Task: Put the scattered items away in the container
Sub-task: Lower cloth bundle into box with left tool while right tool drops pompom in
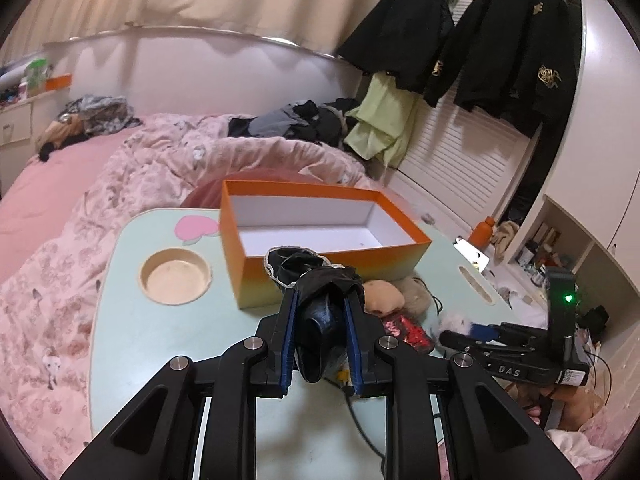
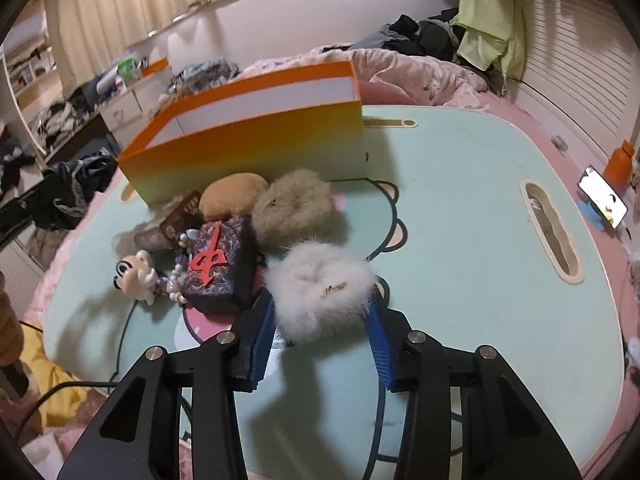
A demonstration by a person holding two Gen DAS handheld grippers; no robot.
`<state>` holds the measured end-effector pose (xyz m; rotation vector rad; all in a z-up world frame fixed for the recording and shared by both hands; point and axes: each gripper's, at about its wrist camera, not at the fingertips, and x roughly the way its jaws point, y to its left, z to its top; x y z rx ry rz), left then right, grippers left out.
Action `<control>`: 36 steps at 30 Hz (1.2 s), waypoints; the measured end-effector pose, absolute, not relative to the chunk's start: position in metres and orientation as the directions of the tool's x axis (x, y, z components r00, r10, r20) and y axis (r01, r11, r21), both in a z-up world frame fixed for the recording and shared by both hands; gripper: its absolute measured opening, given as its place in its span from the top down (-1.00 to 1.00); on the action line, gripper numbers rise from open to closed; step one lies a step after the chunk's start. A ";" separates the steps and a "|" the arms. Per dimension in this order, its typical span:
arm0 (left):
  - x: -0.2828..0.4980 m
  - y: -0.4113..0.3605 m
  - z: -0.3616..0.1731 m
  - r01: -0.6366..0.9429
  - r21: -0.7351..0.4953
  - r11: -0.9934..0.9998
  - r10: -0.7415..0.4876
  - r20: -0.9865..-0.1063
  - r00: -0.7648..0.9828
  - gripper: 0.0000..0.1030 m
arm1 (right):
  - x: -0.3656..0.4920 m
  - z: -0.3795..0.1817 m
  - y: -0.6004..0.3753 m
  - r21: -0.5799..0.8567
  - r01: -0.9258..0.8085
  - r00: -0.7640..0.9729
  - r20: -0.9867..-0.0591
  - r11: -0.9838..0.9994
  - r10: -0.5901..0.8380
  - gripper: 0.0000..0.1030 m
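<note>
Between our left gripper's [image 1: 322,312] narrowed fingers sat one crumpled black lace-trimmed cloth [image 1: 316,280], clamped, just short of the orange box [image 1: 256,276]. Our right gripper [image 2: 322,320] had just been closing; its fingers flanked one white fluffy pouch [image 2: 320,292] with an unreadable gold script tag.
</note>
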<state>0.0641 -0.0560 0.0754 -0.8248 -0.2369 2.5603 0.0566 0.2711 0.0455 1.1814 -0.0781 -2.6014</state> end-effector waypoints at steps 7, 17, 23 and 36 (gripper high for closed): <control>0.032 -0.038 0.093 -0.355 -0.282 -0.891 0.453 -0.511 -0.731 0.61 | 0.046 0.082 0.272 0.158 0.263 -0.683 -0.666 -0.952 -0.299 0.15; -0.038 -0.007 0.091 -0.308 -0.283 -0.908 0.417 -0.557 -0.718 0.61 | -0.033 0.103 0.241 0.184 0.338 -0.657 -0.656 -0.923 -0.371 0.15; -0.058 -0.002 0.076 -0.272 -0.267 -0.924 0.380 -0.596 -0.707 0.61 | -0.058 0.094 0.228 0.152 0.348 -0.644 -0.679 -0.925 -0.353 0.15; -0.066 0.001 0.063 -0.259 -0.267 -0.928 0.372 -0.624 -0.688 0.45 | -0.067 0.083 0.215 0.058 0.339 -0.663 -0.693 -0.939 -0.282 0.13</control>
